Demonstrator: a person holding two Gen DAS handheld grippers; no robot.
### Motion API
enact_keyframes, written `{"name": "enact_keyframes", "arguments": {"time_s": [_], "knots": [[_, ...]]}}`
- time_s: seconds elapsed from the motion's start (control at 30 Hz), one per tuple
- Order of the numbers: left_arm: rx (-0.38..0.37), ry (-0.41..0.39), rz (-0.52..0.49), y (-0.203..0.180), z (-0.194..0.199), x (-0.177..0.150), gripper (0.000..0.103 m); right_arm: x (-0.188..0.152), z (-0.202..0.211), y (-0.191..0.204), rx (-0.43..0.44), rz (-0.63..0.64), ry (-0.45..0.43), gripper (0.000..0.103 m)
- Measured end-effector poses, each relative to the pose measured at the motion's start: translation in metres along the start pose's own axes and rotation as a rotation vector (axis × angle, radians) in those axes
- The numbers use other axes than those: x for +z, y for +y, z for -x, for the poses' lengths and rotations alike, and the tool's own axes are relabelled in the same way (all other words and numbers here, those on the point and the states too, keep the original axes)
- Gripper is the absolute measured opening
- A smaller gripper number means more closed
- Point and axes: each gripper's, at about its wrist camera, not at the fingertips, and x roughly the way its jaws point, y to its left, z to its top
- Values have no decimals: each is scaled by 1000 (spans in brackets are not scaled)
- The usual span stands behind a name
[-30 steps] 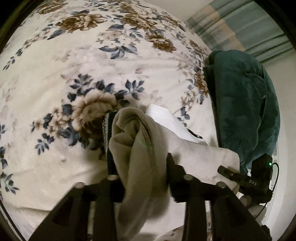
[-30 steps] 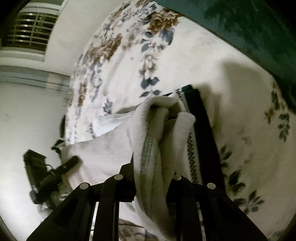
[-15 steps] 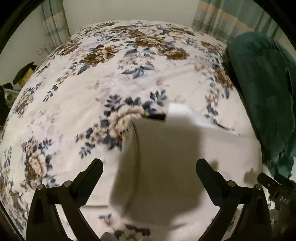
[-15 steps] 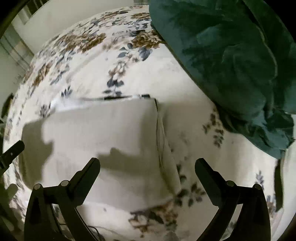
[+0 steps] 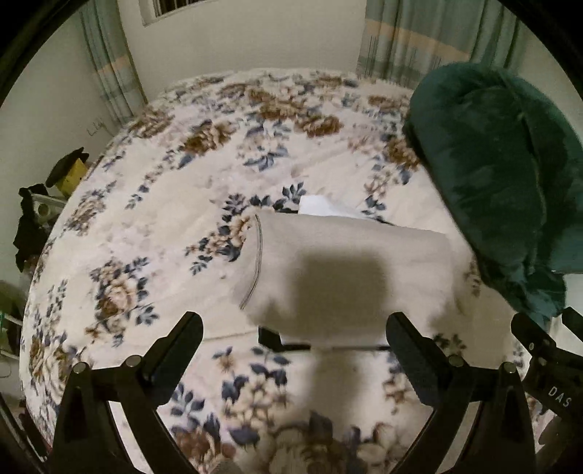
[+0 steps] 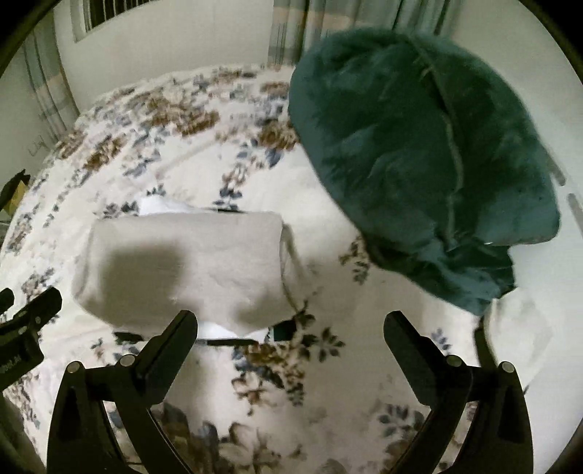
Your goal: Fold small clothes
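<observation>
Left claw spread wide, nothing between its fingers, hovering above the bed. Right claw likewise wide apart and empty, its dark fingers framing the floral bedspread. In the left wrist view the right claw's body shows at the lower right edge; in the right wrist view the left claw's body shows at the lower left edge.

Just beyond both claws lies the folded beige garment, flat on the bed, a neat rectangle with a stitched hem along its left edge in the left wrist view. A blocky shadow falls across its middle. Something white pokes out from under its far edge, and dark bits show under the near edge too, possibly another garment beneath, hard to tell. In the right wrist view the garment sits left of centre with its hem side to the right.

Right of the garment, near but apart, a dark green plush blanket is heaped on the bed. Farther back: striped curtains, a pale wall, a window at top. Dark clutter beside the bed on the far left
</observation>
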Motion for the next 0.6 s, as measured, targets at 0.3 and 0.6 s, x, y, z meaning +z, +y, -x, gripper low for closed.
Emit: {"name": "enact_keyframes", "arguments": {"time_s": [0.3,0.6], "knots": [[10,-91,-4,4,153,-39,103,-39,177,-29,2,-11,-127,103],[-5,-182,2,3,288,-69,103,-85,363,-58,11,-8,-305,103]]}}
